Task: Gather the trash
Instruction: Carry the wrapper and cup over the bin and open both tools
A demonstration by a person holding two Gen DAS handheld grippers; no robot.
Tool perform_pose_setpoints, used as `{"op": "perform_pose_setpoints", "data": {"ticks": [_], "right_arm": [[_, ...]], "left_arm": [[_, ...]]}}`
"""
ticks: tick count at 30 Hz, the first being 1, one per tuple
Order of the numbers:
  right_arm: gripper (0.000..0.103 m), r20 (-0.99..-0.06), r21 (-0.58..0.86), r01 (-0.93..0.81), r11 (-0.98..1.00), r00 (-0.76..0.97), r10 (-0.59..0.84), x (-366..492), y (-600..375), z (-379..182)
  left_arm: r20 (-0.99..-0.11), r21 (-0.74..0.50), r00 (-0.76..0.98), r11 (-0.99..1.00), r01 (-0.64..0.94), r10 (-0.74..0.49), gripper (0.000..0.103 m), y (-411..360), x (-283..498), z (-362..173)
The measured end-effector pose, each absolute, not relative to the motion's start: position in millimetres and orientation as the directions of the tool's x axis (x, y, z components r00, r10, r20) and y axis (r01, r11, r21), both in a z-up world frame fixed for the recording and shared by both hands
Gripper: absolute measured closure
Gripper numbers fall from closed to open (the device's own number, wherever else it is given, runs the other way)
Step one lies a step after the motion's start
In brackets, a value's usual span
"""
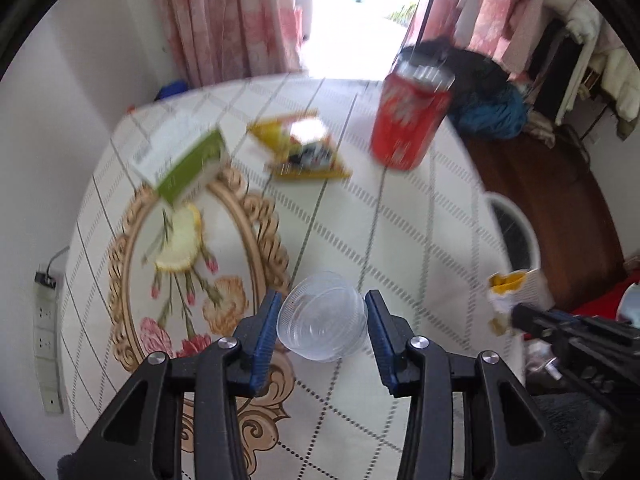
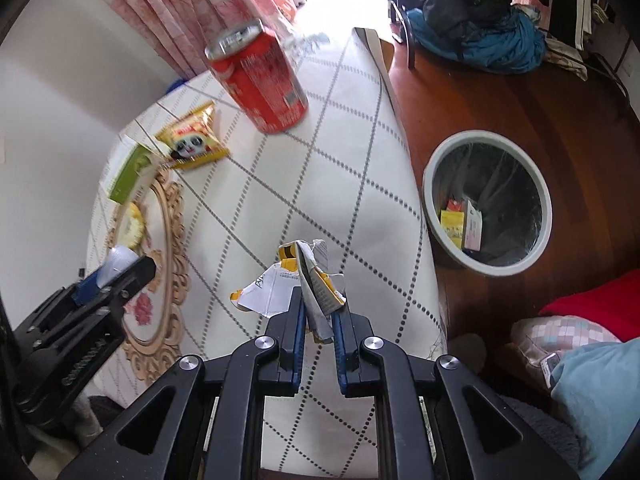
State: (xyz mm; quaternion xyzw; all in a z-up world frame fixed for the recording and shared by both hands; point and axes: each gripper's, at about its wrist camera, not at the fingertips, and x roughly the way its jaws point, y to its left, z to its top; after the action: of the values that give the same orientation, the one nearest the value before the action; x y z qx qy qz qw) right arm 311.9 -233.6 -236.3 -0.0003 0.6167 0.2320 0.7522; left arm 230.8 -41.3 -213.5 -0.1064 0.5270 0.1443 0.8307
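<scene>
White walls, pink floral curtains (image 1: 224, 20) and a bright doorway frame your scene, with a heap of dark and blue clothing (image 2: 476, 20) at the far side. Your work surface is a table (image 2: 340, 160) under a cream cloth printed with a dotted diamond grid and an ornate gold oval of flowers. Beside its right edge, on the dark wood floor, stands a round white-rimmed bin (image 2: 486, 200) with a few yellow and pink packets lying at the bottom.

Your clear plastic cup (image 1: 323, 318) lies on its side between the left gripper (image 1: 322, 312) fingers, its long axis running roughly toward the camera and its mouth tilted toward you. Your torn yellow-and-white wrapper (image 2: 304, 280) stands up out of the right gripper (image 2: 319, 312), its longer side pointing away from you over the cloth near the table's right edge.

Farther off on the cloth, a red soda can (image 2: 258, 80) stands upright, a yellow snack packet (image 2: 192, 138) with a panda face lies flat, a green-and-white box (image 1: 184, 160) rests at the oval's far end, and a lemon slice (image 1: 182, 240) sits inside the oval.

Your left jaws are spread moderately wide, blue pads pressed against both sides of the cup. Your right jaws are nearly together, pinching the wrapper.
</scene>
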Motion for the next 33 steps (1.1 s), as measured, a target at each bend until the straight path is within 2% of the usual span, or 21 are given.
{"op": "perform_pose_setpoints", "data": {"ticks": [6,12,21,33], "right_arm": [[0.09,-0.904,0.308,-0.319,0.896,0.196,0.38,324.1,-268.6,-203.3],[0.09,-0.909,0.265,-0.227,0.937,0.266,0.321,350.7,-346.4,-194.9],[0.09,-0.952,0.184,-0.065,0.981,0.235,0.194,424.4,-437.9,-258.5],[0.09,-0.981,0.142,0.015,0.99,0.135,0.139,508.5,-470.9,-352.6]], "left_arm": [[-0.852,-0.069,0.516,0.957,-0.282,0.091,0.064,-70.0,256.6,-156.9],[-0.835,-0.124,0.55,0.977,-0.171,-0.01,0.064,-123.3,307.1,-144.3],[-0.883,-0.234,0.426,0.971,-0.04,-0.195,0.064,-220.1,412.2,-203.0],[-0.938,-0.286,0.226,0.956,-0.069,-0.265,0.064,-247.4,510.5,-294.8]]}}
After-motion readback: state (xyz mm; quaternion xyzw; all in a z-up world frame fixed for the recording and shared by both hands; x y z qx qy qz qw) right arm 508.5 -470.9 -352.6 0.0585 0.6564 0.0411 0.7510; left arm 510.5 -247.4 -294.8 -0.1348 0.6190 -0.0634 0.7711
